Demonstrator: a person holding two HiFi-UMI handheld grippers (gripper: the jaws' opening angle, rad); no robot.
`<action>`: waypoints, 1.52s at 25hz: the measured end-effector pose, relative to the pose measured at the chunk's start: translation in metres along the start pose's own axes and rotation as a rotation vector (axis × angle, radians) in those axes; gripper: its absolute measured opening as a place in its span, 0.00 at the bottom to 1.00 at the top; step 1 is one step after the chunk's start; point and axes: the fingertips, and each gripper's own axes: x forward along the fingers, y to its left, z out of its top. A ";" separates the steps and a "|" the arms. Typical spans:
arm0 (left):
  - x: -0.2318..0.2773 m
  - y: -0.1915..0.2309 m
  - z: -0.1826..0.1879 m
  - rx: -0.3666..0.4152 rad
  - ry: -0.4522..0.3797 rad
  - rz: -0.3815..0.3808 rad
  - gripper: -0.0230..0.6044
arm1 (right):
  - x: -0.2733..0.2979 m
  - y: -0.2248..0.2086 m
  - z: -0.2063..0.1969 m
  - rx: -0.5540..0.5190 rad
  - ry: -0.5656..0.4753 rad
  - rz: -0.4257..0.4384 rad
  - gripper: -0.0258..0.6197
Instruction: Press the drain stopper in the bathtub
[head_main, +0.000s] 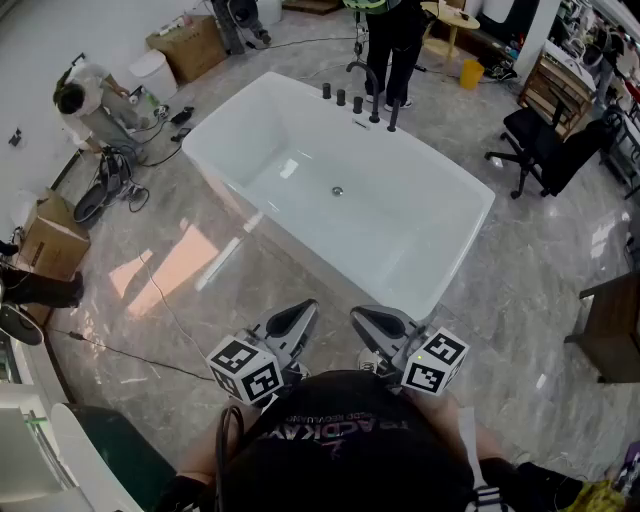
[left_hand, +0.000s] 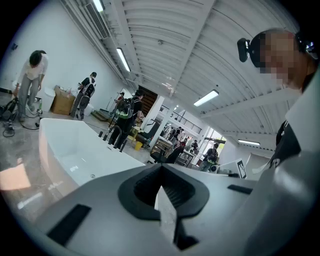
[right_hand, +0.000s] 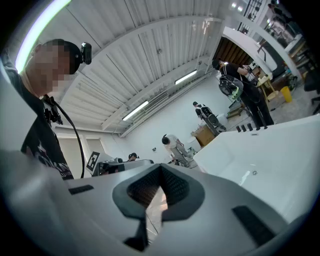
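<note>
Closest to the lens, the left gripper (head_main: 306, 308) and the right gripper (head_main: 360, 317) are side by side at the person's chest, tips pointing toward the bathtub (head_main: 300, 130). Each gripper's own view shows its jaws closed together, only a thin sliver between the pads, nothing held. Both sit over the polished floor (head_main: 200, 260), short of the tub's near corner. The drain stopper (head_main: 337, 190) lies on the tub bottom, well apart from both grippers. Black taps (head_main: 358, 104) line the far rim, with a person (head_main: 395, 40) standing just behind them. An office chair (head_main: 545, 150) stands right of the tub, and a cardboard box (head_main: 50, 240) sits at the left.
</note>
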 end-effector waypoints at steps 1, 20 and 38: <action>0.000 0.000 0.001 0.001 0.000 0.000 0.05 | 0.000 0.001 0.001 -0.001 0.002 0.001 0.06; 0.001 -0.003 0.000 -0.004 0.000 0.002 0.05 | -0.001 0.009 0.003 -0.005 -0.008 0.045 0.06; -0.035 0.034 0.012 -0.021 -0.063 0.097 0.05 | 0.004 0.008 0.004 0.001 -0.026 0.009 0.06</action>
